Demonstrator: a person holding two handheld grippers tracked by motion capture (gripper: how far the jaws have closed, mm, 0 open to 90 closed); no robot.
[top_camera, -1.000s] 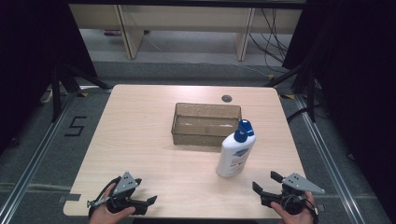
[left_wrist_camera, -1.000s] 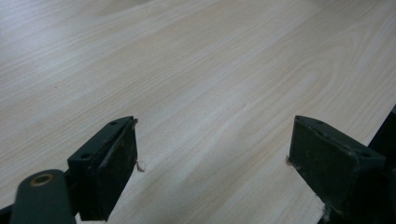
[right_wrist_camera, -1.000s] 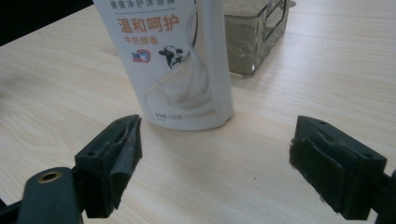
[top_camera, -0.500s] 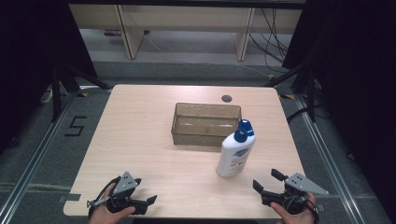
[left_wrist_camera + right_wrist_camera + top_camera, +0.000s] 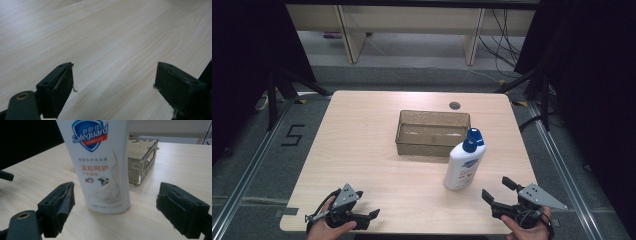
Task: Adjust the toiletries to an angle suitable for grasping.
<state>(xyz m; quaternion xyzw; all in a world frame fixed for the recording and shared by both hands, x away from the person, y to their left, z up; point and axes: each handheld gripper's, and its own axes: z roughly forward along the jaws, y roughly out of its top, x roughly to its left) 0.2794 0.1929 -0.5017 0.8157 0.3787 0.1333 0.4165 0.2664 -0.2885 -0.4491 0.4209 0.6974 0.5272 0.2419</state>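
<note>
Grippers left [image 5: 362, 216] and right [image 5: 498, 191] gape empty near table edge [image 5: 412, 231], bottle [image 5: 464, 162] ahead.

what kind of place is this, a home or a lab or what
Probably a lab or recording workspace, not a home: a bare wooden table ringed by black curtains, floor rails with a marked number, loose cables, and two handheld grippers.

Wooden table [image 5: 362, 145]: bottle [image 5: 464, 162], tray [image 5: 432, 132]

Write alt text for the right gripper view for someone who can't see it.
A white Safeguard bottle stands upright on a light wooden table, just ahead of the open right gripper, whose two black jaws stand wide apart and touch nothing. Behind the bottle sits a clear brownish bin.
</note>
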